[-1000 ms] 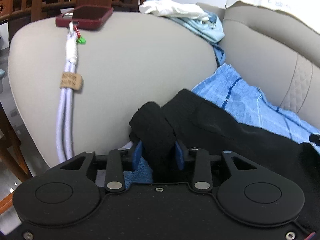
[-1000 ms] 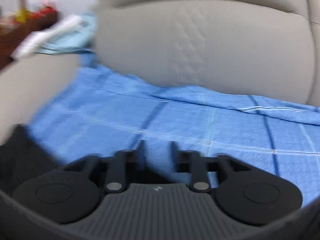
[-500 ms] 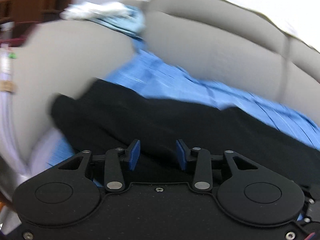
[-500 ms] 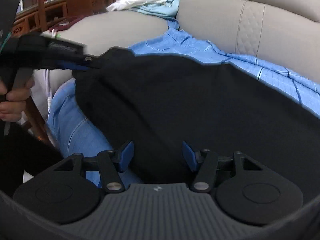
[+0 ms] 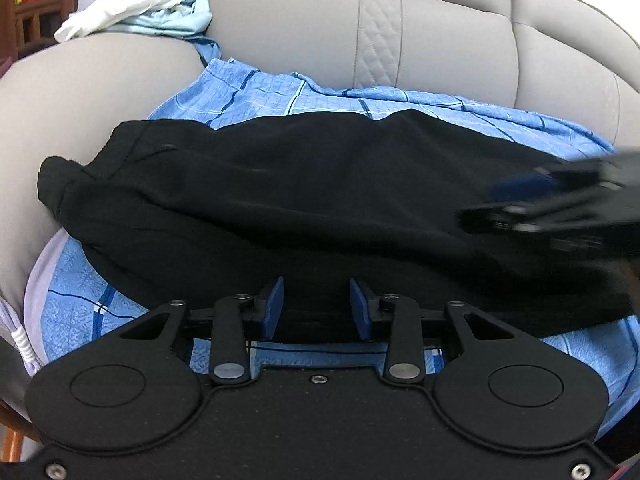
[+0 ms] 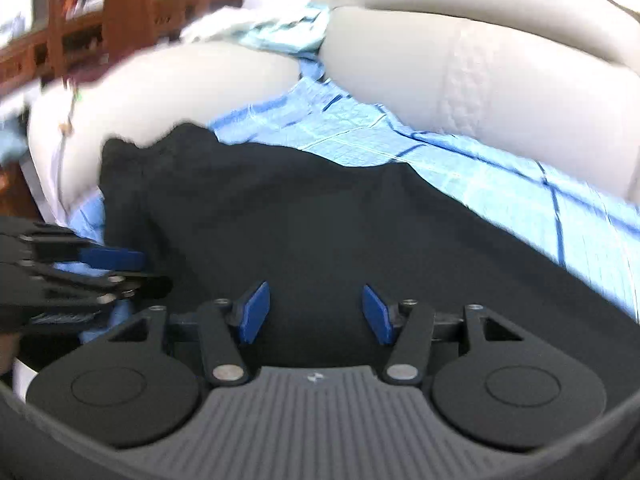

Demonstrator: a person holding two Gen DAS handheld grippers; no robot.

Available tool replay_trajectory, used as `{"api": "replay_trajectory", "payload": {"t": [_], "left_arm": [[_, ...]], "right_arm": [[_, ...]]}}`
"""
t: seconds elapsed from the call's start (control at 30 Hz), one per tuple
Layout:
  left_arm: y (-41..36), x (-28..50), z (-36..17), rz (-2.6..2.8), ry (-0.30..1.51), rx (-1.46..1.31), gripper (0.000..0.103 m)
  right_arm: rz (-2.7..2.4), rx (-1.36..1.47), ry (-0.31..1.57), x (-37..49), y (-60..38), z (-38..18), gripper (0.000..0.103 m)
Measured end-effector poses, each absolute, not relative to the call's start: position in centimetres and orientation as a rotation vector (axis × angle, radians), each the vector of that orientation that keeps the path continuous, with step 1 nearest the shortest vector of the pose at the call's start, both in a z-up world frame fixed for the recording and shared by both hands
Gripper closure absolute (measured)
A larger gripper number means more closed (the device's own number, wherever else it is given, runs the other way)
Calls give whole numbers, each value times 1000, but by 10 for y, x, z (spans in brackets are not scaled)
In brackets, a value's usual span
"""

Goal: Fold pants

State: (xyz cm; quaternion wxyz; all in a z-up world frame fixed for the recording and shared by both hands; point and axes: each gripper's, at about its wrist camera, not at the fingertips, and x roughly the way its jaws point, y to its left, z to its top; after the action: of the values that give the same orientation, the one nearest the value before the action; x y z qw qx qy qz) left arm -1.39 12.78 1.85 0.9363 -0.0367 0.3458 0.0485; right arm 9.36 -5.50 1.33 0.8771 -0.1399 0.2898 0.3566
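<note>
left gripper (image 5: 316,308) dropped the pants (image 5: 304,184) cuff it pinched, right gripper (image 6: 316,314) jaws also gaping empty, so next fold's up.

Matt black cloth pants (image 5: 304,184), blue checked cotton sheet (image 5: 320,96), smooth beige leather sofa (image 5: 440,32).

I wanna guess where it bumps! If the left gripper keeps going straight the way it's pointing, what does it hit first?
Most likely the black pants. The left gripper has its jaws apart with that dark cloth right ahead of them, spread over the blue checked sheet. How close the cloth is can't be told exactly.
</note>
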Motion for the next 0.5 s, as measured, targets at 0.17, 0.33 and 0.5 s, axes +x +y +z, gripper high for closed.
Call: {"api": "replay_trajectory", "payload": {"t": [0.17, 0.33, 0.5], "left_arm": [[131, -17, 16, 83, 692, -81, 69], [133, -19, 13, 67, 678, -70, 69], [137, -22, 11, 56, 665, -76, 69]], "right_arm": [[617, -344, 589, 155, -30, 3, 24], [436, -295, 620, 228, -36, 3, 15], [414, -343, 581, 226, -29, 20, 20]]}}
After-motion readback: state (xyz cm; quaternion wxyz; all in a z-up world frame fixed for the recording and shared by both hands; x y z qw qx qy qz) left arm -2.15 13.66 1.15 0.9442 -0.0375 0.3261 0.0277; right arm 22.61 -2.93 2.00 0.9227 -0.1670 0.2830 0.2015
